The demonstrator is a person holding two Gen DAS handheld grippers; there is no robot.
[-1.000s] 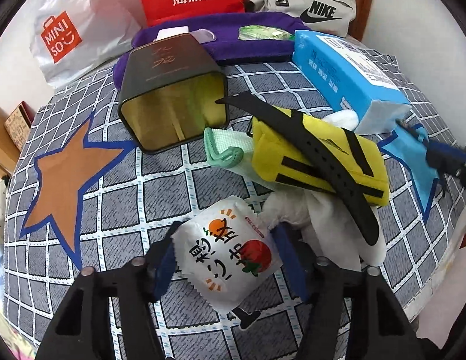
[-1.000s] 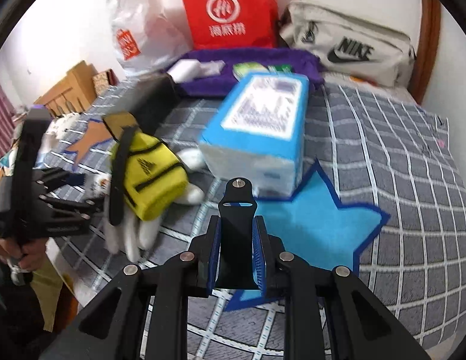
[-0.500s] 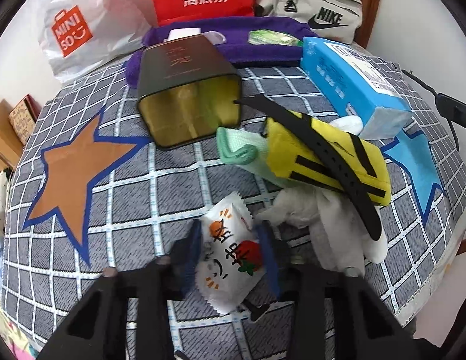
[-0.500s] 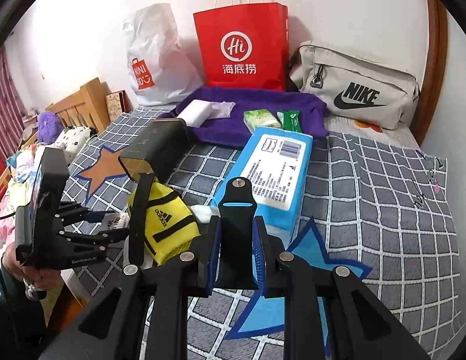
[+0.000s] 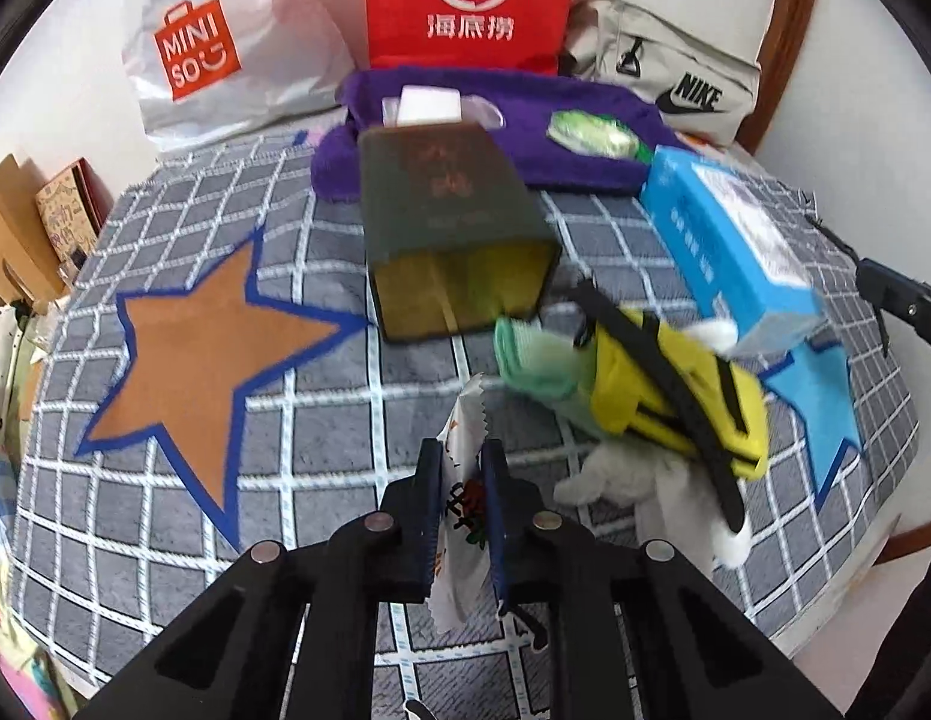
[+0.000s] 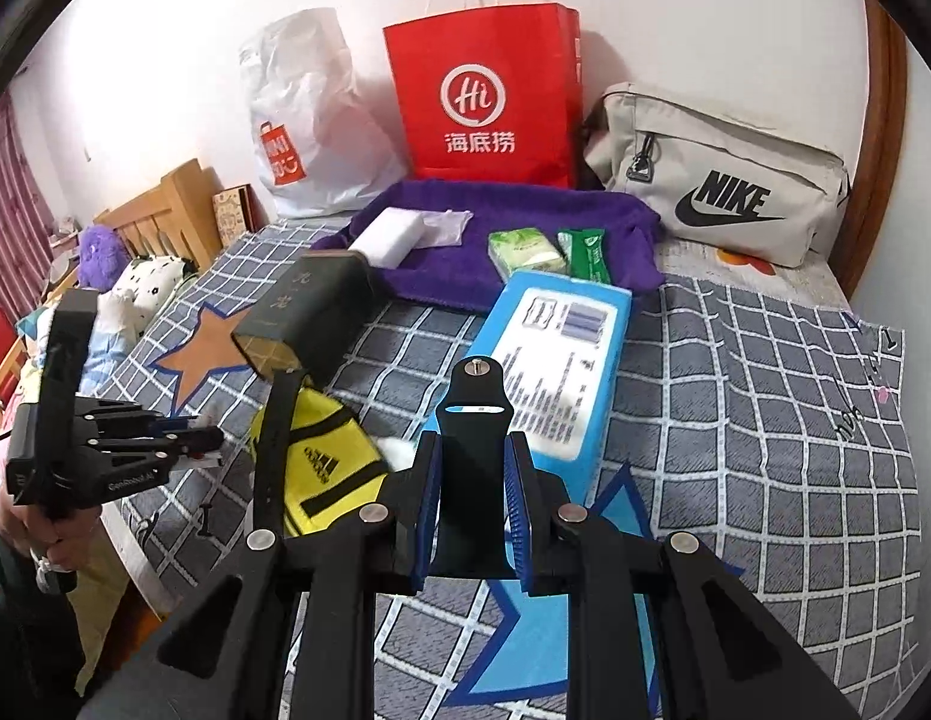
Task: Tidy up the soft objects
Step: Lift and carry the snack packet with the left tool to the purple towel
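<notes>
**gridbed_fan:** Snack packet (image 5: 461, 504) is pinched edge-on between the left gripper (image 5: 459, 498) jaws, lifted clear of the checked bedspread (image 5: 321, 396), above the patch between the orange star (image 5: 189, 372) and the messy pile. So I'd call this the carry step: pickup looks done, drop-off not yet.

**umi_lurker:** Agreed. Going across: just right of the packet is the dark box (image 5: 447, 222) lying on its side, open end toward the camera. Then the pile: green cloth (image 5: 525, 354), yellow pouch (image 5: 675, 396) with a black strap (image 5: 657, 360) over it, something white and fluffy (image 5: 621, 474) underneath (plush or cloth, too blurry to say). The blue tissue pack (image 5: 729, 240) sits just behind that, touching the pile.

**gridbed_fan:** And the right gripper (image 6: 474, 504)?

**umi_lurker:** Jaws closed on a black strap end (image 6: 474, 438) with a metal stud, hovering over the blue star (image 6: 609, 516) near the tissue pack. I can't tell what that strap belongs to.

**gridbed_fan:** Next move, my guess: take the packet to the purple towel (image 6: 525, 240) at the back, where a white block (image 6: 387, 234) and green packs (image 6: 525, 249) already sit in a row. It needs to clear the dark box on the way, and the thin wrapper could slip.
</notes>
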